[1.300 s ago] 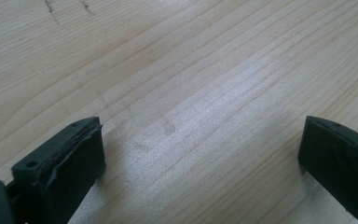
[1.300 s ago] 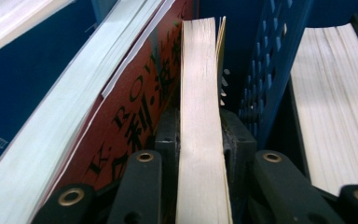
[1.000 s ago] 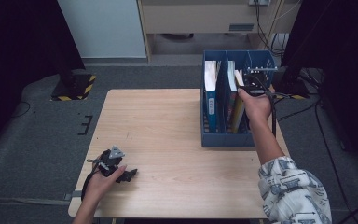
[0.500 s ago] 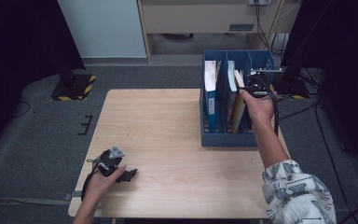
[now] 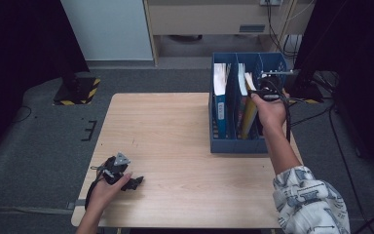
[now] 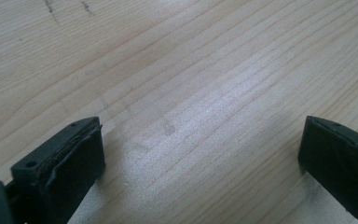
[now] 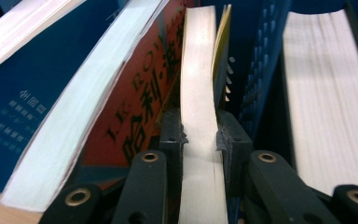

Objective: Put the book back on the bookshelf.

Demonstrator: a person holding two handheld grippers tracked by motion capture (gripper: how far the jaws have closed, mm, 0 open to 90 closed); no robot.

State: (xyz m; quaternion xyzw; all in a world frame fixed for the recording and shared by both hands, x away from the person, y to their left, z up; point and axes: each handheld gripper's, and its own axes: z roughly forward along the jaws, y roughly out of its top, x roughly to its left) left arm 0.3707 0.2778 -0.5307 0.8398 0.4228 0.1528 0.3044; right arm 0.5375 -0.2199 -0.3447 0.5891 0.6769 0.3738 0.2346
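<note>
The wooden desk (image 5: 175, 146) carries one landmark, the blue file rack (image 5: 238, 144), which stands at its far right. Everything else is placed against that rack. Inside it, books stand on edge in separate compartments: a blue-covered book (image 5: 220, 97) in the left compartment, and in the middle one a red-covered book (image 7: 140, 93) leaning against a thin yellow-covered book (image 7: 198, 93).

The right gripper (image 7: 199, 135) reaches down into the rack's middle compartment. Its jaws have just been closing and now pinch the thin book's page edge between the pads. The left gripper (image 5: 121, 175) rests well away from the rack, near the desk's front left corner, its jaws spread with bare wood between them.

The risks, as I judge them: the pads hold only a narrow strip near the book's top, so a lift could let it slip or swing. The leaning red book may drag along or topple, and nothing steadies the rack against tipping.
</note>
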